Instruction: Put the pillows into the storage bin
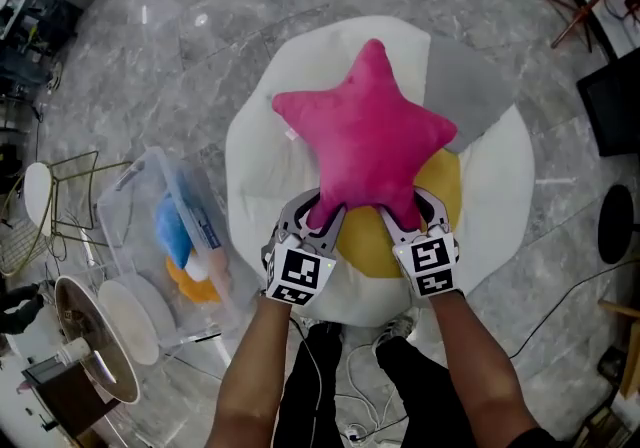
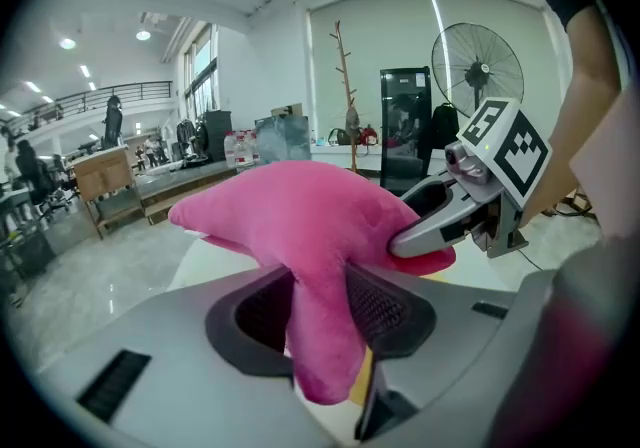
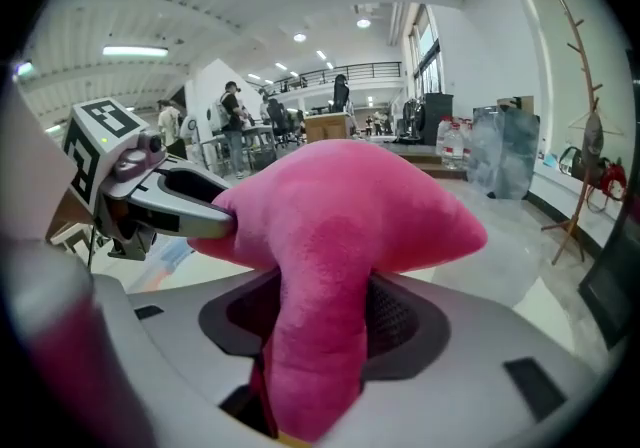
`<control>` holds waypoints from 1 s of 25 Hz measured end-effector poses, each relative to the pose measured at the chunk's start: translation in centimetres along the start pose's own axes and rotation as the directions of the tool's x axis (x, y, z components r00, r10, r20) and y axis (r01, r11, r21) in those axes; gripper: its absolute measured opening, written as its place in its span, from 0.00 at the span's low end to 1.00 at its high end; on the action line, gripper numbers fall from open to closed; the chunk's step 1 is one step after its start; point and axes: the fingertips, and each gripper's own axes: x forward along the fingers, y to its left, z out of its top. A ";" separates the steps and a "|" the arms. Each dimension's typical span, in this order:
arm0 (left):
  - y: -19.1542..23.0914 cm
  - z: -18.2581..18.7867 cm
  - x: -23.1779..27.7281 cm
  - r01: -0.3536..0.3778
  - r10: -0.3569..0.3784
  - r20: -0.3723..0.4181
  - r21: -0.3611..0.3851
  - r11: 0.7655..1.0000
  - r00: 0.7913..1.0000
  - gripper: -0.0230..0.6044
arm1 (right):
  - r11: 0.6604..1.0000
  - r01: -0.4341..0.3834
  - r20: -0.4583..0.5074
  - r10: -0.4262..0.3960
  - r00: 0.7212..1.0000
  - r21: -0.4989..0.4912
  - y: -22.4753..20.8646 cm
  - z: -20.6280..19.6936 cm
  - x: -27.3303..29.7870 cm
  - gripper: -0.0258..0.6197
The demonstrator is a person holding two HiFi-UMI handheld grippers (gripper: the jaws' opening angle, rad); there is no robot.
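Observation:
A pink star-shaped pillow [image 1: 368,141] hangs in the air above a white beanbag seat [image 1: 500,196], held by two of its lower arms. My left gripper [image 1: 318,216] is shut on the star's lower left arm [image 2: 318,326]. My right gripper [image 1: 410,208] is shut on the lower right arm [image 3: 312,336]. Each gripper view shows the other gripper biting the plush: the right gripper [image 2: 395,241], the left gripper [image 3: 225,224]. A yellow pillow [image 1: 375,241] lies under the star on the seat, next to a grey pillow [image 1: 465,91]. The clear storage bin [image 1: 150,246] stands on the floor at the left.
The bin holds blue [image 1: 172,231] and orange [image 1: 195,286] items, and its lid [image 1: 190,211] leans over it. A fan [image 1: 95,331] and a wire rack [image 1: 70,196] stand at the far left. Cables [image 1: 345,396] run on the marble floor by the person's feet.

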 end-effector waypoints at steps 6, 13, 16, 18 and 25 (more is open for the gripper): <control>0.6 3.4 -8.1 -0.127 0.128 0.033 -0.042 0.991 0.991 0.31 | 0.994 -0.081 0.042 0.084 0.996 -0.074 4.5 5.6 -4.4 0.43; 5.9 1.9 -16.0 -0.232 0.238 0.052 -0.098 0.968 0.970 0.31 | 0.977 -0.160 0.064 0.170 0.983 -0.144 12.7 10.1 -3.3 0.44; 8.4 0.0 -19.7 -0.279 0.287 0.043 -0.133 0.951 0.957 0.31 | 0.960 -0.202 0.052 0.215 0.975 -0.194 17.0 11.5 -2.1 0.45; 10.1 -1.4 -22.1 -0.316 0.326 0.041 -0.162 0.935 0.944 0.31 | 0.945 -0.230 0.045 0.246 0.968 -0.233 19.9 12.6 -1.1 0.45; 16.2 -6.9 -30.2 -0.427 0.442 -0.002 -0.265 0.865 0.897 0.31 | 0.902 -0.321 0.013 0.339 0.941 -0.287 30.9 15.7 2.7 0.45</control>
